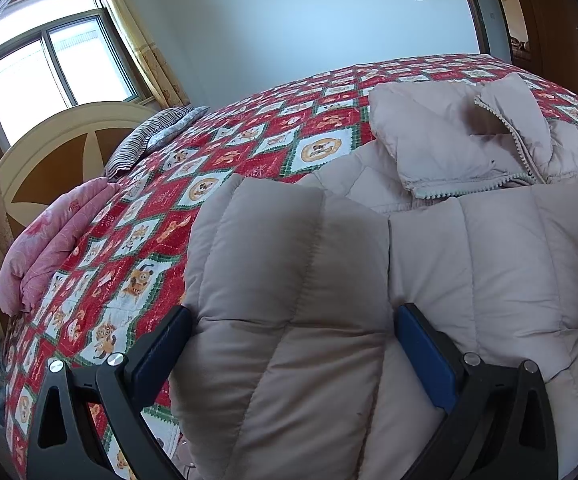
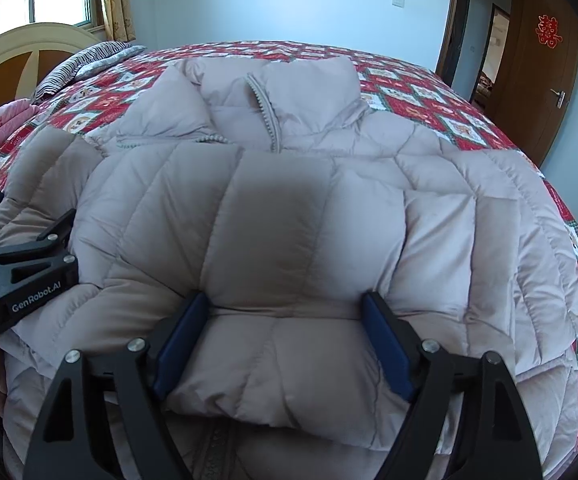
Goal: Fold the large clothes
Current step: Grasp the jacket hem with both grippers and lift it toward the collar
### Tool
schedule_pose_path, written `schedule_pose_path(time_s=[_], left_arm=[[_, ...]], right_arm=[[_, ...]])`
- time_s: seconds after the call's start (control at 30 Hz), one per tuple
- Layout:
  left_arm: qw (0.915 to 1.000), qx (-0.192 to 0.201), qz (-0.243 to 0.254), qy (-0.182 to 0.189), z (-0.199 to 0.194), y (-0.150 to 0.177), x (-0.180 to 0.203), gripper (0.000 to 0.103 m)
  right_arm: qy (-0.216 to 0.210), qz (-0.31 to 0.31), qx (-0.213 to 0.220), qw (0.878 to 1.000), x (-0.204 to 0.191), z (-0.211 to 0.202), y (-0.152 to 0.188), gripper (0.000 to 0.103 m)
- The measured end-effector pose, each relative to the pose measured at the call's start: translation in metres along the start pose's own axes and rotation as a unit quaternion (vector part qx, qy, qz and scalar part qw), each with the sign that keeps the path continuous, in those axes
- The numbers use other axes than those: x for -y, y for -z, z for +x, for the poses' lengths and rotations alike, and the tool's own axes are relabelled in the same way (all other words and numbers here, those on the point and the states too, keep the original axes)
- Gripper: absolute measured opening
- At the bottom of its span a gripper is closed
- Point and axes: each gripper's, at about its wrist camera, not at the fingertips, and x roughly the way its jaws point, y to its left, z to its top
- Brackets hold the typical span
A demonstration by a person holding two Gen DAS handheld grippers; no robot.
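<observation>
A large pale pink-beige quilted down jacket (image 2: 289, 208) lies on the bed, collar and zipper (image 2: 265, 112) at the far end, its lower part folded up over the body. It fills the right of the left wrist view (image 1: 489, 264). My left gripper (image 1: 293, 340) is open, its blue-padded fingers (image 1: 425, 356) straddling a thick fold of the jacket's near edge. My right gripper (image 2: 285, 340) is open too, its fingers (image 2: 385, 348) either side of the folded hem. The left gripper also shows at the left of the right wrist view (image 2: 21, 268).
The bed has a red, white and green patchwork quilt (image 1: 209, 168). A pink folded blanket (image 1: 49, 248) and striped pillow (image 1: 149, 140) lie by the cream headboard (image 1: 57, 152). A window with curtains is left; wooden doors (image 2: 545, 80) are right.
</observation>
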Motion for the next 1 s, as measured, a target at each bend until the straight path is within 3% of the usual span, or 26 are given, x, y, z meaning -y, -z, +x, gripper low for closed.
schedule_pose_path(time_s=[0.17,0.27,0.43,0.63,0.77,1.0], left_arm=[[1.0,-0.001,0.002,-0.002,-0.009,-0.003,-0.006,0.102],[0.9999,-0.008,0.008,0.008,-0.026,-0.013,-0.016,0.102],[0.9983,0.039,0.018,0.038,-0.051,-0.05,-0.031,0.102],[0.9976,0.021,0.011,0.065,-0.018,-0.102,-0.025,0.102],[0.9978,0.017,0.019,0.062,0.012,-0.132,-0.015,0.102],[0.9956,-0.018,-0.011,0.091,0.072,-0.175,-0.003,0.102]], right_arm=[[-0.004,-0.001,0.001,1.0,0.001,-0.002,0.001,0.083],[-0.028,-0.013,-0.011,0.999,0.006,-0.007,-0.002,0.085],[-0.074,-0.005,-0.014,0.997,0.028,-0.029,-0.02,0.088],[-0.074,0.036,-0.008,0.997,0.064,-0.019,-0.073,0.088],[-0.067,0.041,-0.009,0.997,0.078,0.003,-0.113,0.088],[-0.06,0.069,-0.018,0.996,0.101,0.05,-0.174,0.088]])
